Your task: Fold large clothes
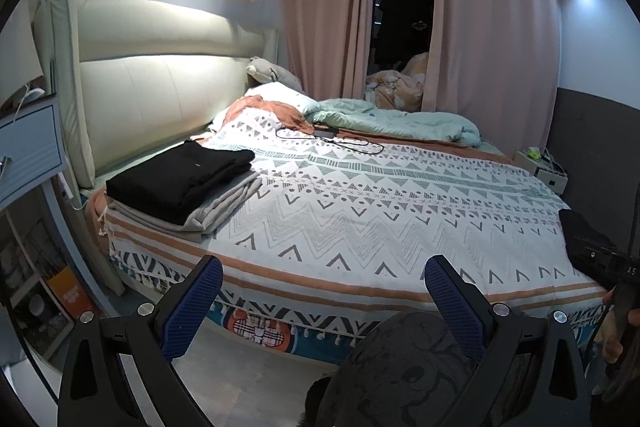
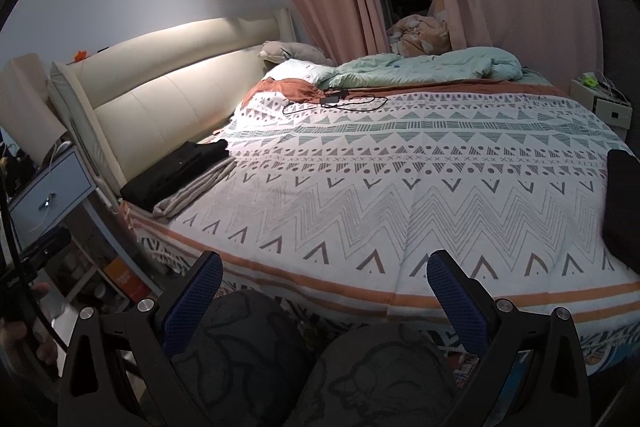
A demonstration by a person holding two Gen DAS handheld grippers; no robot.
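We are looking into a home bedroom: a wide bed [image 1: 360, 211] is filling most of both views, a padded headboard [image 1: 160, 83] is standing against the wall, and a rumpled quilt [image 1: 400, 121] is lying along the far edge. Pink curtains [image 1: 328, 11] are hanging behind it, a nightstand [image 2: 52, 187] is sitting beside the headboard, and folded clothes [image 1: 180, 175] are resting on the bedspread.

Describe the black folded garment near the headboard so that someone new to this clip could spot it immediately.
Start at the cream headboard along the bed's left side. Beside it, on the patterned bedspread, lies a two-piece stack. The black garment is the top piece, folded flat on a grey garment, and is darker and thicker than it.
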